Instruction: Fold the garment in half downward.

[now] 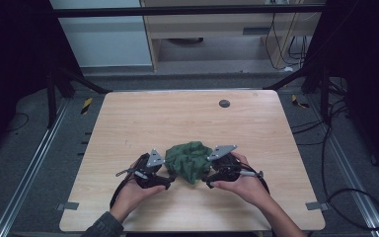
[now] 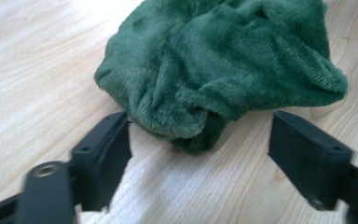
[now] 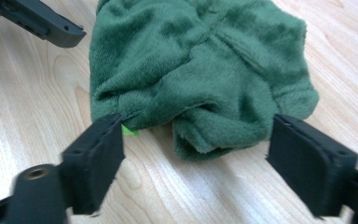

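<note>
A crumpled green plush cloth [image 1: 189,160] lies bunched on the wooden tabletop [image 1: 187,113], toward its near edge, flanked by 2 grippers. The left gripper [image 1: 167,180] sits at the cloth's 8 o'clock, the right gripper [image 1: 210,178] at its 4 o'clock; both stand wide, jaws clear of the fabric. Soft, light and limp, the cloth would likely sag when lifted; its thick folded hem [image 3: 214,135] offers the surest pinch.
</note>
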Demonstrator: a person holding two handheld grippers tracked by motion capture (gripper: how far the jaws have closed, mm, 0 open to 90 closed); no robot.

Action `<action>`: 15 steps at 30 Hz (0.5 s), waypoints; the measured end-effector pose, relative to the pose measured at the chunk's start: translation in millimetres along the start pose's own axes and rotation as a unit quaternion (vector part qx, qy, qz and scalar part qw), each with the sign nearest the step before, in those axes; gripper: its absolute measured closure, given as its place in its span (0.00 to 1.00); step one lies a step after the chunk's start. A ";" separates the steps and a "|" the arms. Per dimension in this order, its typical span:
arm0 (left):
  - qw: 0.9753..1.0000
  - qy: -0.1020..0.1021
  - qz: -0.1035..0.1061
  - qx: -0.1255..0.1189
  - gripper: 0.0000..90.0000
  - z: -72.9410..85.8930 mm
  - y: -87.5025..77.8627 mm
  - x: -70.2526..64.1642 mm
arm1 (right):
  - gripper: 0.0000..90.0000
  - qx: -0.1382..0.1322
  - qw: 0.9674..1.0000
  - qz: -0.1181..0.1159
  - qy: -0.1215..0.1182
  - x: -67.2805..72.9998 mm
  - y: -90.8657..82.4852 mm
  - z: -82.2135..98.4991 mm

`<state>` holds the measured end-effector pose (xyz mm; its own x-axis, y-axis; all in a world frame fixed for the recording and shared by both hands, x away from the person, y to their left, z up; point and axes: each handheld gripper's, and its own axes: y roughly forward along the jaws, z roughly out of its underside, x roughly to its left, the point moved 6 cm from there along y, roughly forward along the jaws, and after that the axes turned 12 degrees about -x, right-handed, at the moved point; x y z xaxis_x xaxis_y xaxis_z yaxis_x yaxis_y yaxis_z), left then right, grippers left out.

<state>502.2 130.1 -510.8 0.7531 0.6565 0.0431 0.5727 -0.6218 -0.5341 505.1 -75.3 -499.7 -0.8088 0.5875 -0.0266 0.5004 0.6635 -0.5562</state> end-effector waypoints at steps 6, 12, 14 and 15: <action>1.000 0.000 0.006 0.007 0.11 0.8 -1.5 -2.6 | 0.09 0.008 1.000 0.004 0.001 1.9 0.3 2.8; 1.000 0.006 0.017 0.013 0.08 2.8 -5.5 -7.7 | 0.07 0.006 1.000 -0.004 -0.002 4.9 -0.6 7.1; 1.000 0.004 0.019 0.012 0.07 3.3 -7.7 -8.9 | 0.07 0.006 1.000 -0.005 -0.005 6.2 -2.1 7.8; 1.000 0.004 0.020 0.011 0.07 3.6 -8.9 -9.4 | 0.07 0.005 1.000 -0.007 -0.006 6.9 -2.7 8.1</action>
<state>488.8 131.1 -509.6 0.7777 0.6280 0.0289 0.5355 -0.6376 -0.5538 495.7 -76.7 -505.1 -0.8190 0.5731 -0.0285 0.4860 0.6665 -0.5652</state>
